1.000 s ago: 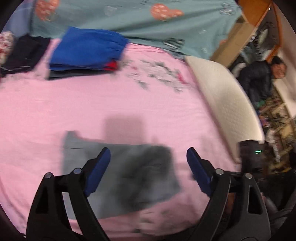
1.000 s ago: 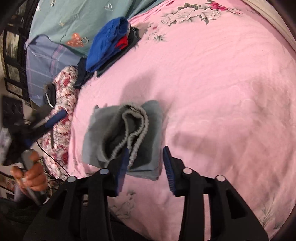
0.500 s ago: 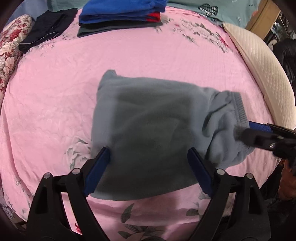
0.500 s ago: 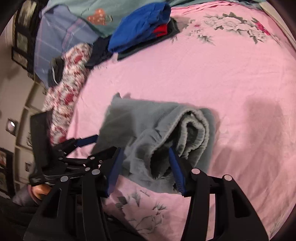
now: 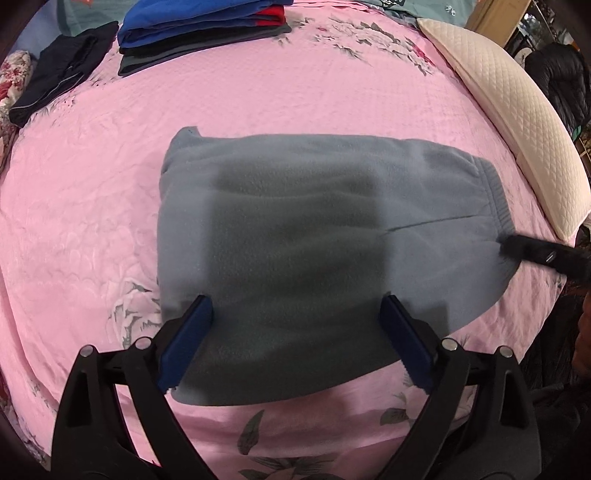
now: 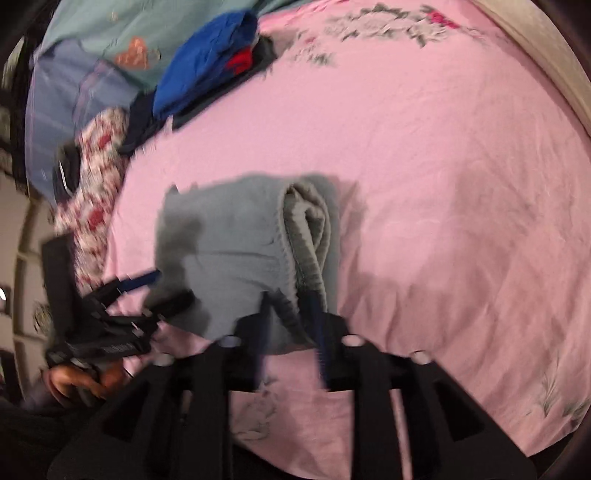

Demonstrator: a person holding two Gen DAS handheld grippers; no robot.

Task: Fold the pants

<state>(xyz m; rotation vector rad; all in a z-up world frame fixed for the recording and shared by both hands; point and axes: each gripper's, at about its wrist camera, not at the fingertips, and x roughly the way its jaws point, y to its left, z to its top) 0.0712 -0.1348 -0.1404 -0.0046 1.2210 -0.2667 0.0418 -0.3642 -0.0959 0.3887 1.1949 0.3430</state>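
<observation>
Grey-blue fleece pants (image 5: 295, 229) lie folded on the pink bedspread (image 5: 92, 192), waistband (image 5: 495, 199) to the right. My left gripper (image 5: 295, 332) hangs just above their near edge. Its jaws are opening wide and straddle the cloth without pinching it. In the right wrist view the pants (image 6: 229, 243) show the doubled waistband (image 6: 310, 236). My right gripper (image 6: 290, 317) has its blue pads close around the near end of that band, with cloth filling the gap, and its jaws are opening. Its blurred tip (image 5: 532, 253) touches the waistband edge. The left gripper (image 6: 162, 290) stands at the pants' left side.
A stack of folded clothes (image 5: 199, 22) with blue on top sits at the far side of the bed, a dark garment (image 5: 59, 81) beside it. A white quilted pillow (image 5: 509, 99) lines the right edge. Flowered cloth (image 6: 96, 166) and a teal blanket (image 6: 110, 33) lie to the left.
The left gripper dropped down over the pants, which now fill its view. The right gripper moved to the waistband end and its fingers came closer together around it. The waistband fold lies flatter.
</observation>
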